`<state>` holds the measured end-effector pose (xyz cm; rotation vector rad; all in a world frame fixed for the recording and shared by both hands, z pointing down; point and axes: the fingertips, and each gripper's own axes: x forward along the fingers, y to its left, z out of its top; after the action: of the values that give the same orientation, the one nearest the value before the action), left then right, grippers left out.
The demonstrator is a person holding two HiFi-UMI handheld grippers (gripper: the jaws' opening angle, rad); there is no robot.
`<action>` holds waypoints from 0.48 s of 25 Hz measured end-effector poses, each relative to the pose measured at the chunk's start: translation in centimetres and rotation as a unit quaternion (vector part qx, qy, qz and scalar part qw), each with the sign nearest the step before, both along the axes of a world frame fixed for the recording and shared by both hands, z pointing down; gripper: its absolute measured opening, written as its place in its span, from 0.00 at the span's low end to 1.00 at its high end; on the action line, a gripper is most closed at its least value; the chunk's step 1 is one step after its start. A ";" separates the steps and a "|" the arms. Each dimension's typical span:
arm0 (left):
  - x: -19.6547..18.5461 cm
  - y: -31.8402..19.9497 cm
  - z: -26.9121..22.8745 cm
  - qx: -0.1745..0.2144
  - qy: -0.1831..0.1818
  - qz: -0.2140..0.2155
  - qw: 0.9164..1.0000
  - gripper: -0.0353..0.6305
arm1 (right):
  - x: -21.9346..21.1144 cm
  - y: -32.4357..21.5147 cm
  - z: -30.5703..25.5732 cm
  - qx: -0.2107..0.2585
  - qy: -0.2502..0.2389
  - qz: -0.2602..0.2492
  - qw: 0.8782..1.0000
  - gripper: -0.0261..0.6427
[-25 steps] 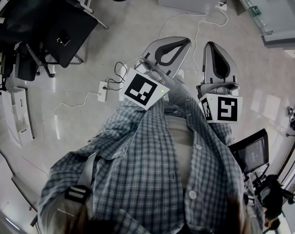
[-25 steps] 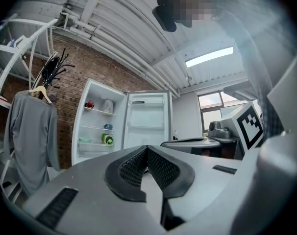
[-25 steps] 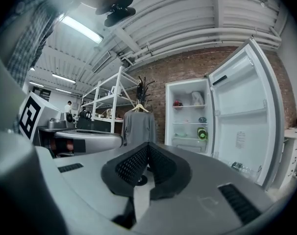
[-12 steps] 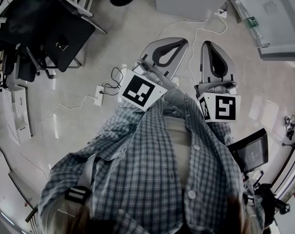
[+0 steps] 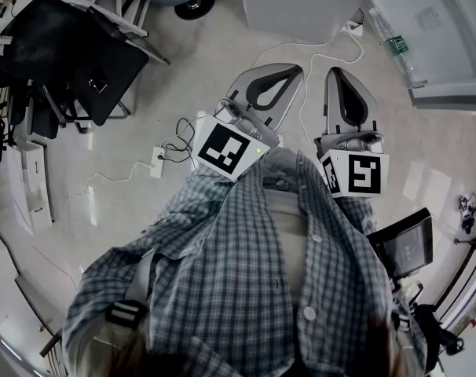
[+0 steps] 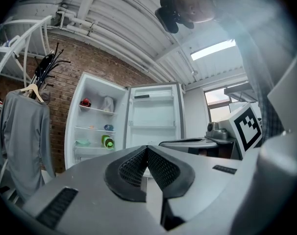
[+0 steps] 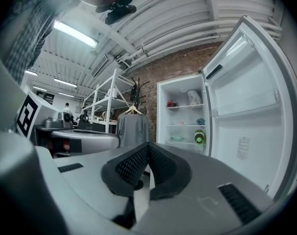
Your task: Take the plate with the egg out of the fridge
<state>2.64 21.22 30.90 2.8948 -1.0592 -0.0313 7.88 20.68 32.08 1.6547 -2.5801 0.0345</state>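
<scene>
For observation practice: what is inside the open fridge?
On the fridge shelves: a red item, a white item, a blue item, a green container, a pale dish. No egg is discernible; the left tool covers the bottom.

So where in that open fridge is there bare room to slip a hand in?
The fridge door racks look bare, the widest free room. On the top shelf a gap shows between the red thing and the white bag. The lower shelf is crowded: a greenish dish beside the green bottle.
</scene>
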 end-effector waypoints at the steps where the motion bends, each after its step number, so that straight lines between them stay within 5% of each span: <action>1: 0.3 -0.3 0.0 0.000 -0.001 -0.002 1.000 0.06 | 0.4 -0.3 0.0 0.000 -0.001 0.000 1.000 0.05; 12: 2.0 -2.6 0.0 0.004 -0.017 -0.008 1.000 0.06 | 2.5 -2.3 0.4 0.001 -0.014 0.000 1.000 0.05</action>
<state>4.66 18.57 30.94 2.9054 -1.0898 0.0139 10.40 18.40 32.49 1.6668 -2.6015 0.0566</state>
